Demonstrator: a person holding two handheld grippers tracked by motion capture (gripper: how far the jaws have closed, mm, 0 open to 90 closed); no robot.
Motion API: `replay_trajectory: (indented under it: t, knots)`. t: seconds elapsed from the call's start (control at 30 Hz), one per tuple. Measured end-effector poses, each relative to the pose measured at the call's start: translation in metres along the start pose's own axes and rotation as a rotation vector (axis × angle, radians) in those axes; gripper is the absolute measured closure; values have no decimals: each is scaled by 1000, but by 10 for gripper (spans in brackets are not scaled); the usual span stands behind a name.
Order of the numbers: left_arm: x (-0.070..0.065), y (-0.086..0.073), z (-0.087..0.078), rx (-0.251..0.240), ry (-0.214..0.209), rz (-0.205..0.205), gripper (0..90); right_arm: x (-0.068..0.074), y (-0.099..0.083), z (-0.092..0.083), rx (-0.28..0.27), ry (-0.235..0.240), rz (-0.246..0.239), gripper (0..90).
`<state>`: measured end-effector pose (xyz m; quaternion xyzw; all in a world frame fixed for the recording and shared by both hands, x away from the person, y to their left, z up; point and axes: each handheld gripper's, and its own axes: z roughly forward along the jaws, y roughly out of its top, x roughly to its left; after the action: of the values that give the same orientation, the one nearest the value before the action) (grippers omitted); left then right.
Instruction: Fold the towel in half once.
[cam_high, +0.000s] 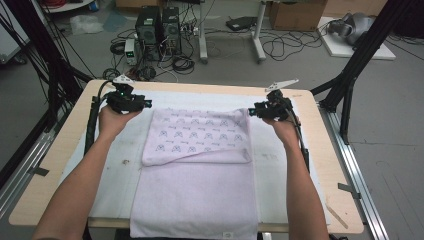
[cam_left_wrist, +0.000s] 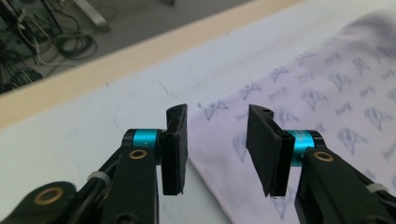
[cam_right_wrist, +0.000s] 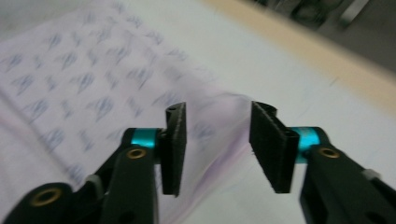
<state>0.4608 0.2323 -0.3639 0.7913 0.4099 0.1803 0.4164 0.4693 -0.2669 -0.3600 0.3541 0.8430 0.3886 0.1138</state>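
My high view looks forward and down from above my side of the table (cam_high: 60, 165), taking in its whole top and the floor beyond. My left gripper view rides low on the left gripper (cam_left_wrist: 217, 149), looking along its jaws, very near the pink towel (cam_left_wrist: 327, 107), toward the table's far edge. My right gripper view sits likewise on the right gripper (cam_right_wrist: 217, 149). All three share the towel's printed upper fold and the white cloth (cam_high: 120, 165) beneath
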Motion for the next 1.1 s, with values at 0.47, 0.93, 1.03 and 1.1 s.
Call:
replay_trajectory:
  t: [0.47, 0.93, 1.03, 1.1]
  knots:
    - [-47, -77, -21, 70, -135, 104, 537, 53, -69, 9, 11, 166, -46, 519]
    - [-84, -118, -41, 102, -234, 199, 514, 74, -88, 8, 113, 201, -58, 640]
    - [-85, -122, -34, 118, -230, 222, 757, 76, -94, 11, 100, 209, -78, 807]
    - [-84, -122, -34, 105, -238, 225, 850, 76, -98, 10, 93, 231, -67, 864]
